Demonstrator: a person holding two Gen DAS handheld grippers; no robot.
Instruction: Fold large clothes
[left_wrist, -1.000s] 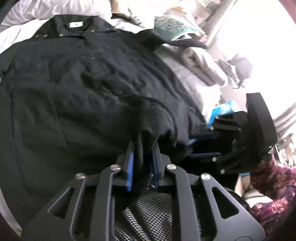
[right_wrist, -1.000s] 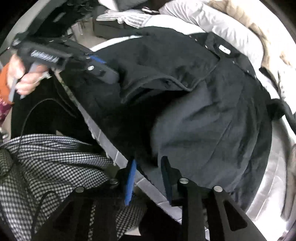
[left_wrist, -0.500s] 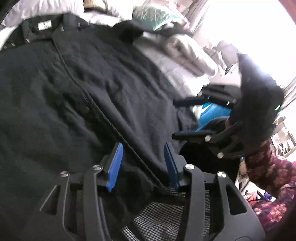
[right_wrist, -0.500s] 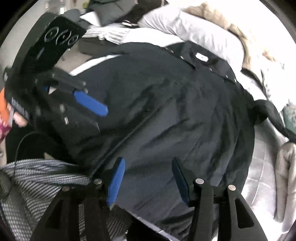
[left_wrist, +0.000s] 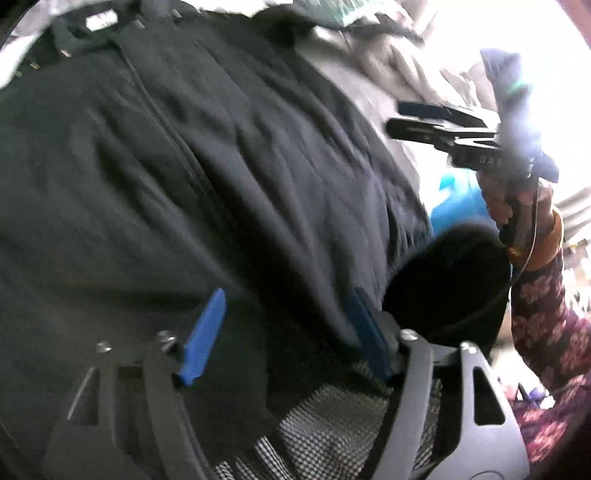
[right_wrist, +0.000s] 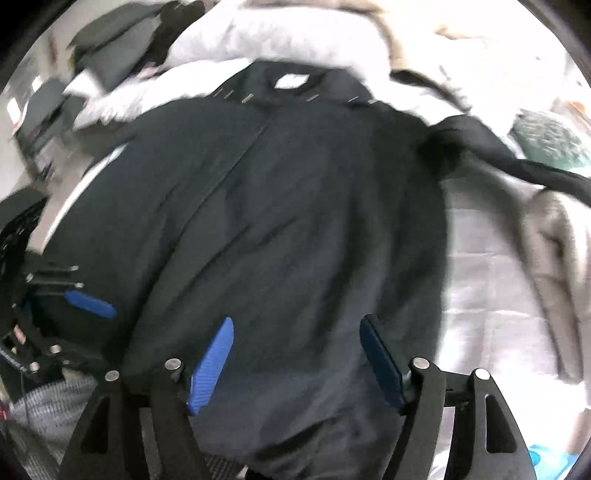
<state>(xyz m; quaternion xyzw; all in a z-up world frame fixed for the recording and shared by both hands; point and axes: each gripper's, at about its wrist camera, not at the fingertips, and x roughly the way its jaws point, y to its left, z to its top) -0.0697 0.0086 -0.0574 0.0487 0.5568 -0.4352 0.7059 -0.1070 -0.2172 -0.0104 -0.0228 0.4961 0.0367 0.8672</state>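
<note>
A large black jacket (left_wrist: 207, 177) lies spread over the bed, collar and white label (right_wrist: 291, 80) at the far end. My left gripper (left_wrist: 286, 295) hovers over the jacket's near hem, its jaws opening, blue pads apart and pressing on nothing. The right gripper (right_wrist: 295, 325) hangs above the jacket's lower half, jaws also opening, with only flat cloth below the gap. In the left wrist view the right gripper (left_wrist: 417, 118) shows at the upper right, held by a hand. One black sleeve (right_wrist: 517, 166) trails off to the right.
White bedding (right_wrist: 491, 302) lies right of the jacket, pillows (right_wrist: 280, 33) behind it. A grey folded blanket (right_wrist: 561, 273) sits at the right edge. Checked fabric (left_wrist: 332, 428) hangs beneath the left gripper. A blue object (left_wrist: 458, 206) and a dark round shape (left_wrist: 447, 280) lie beside the bed.
Both grippers have let go of the black cloth and spread their jaws wide. The jacket's folded-over side now lies flat. The right gripper swung rightward and rolled to face the collar.
</note>
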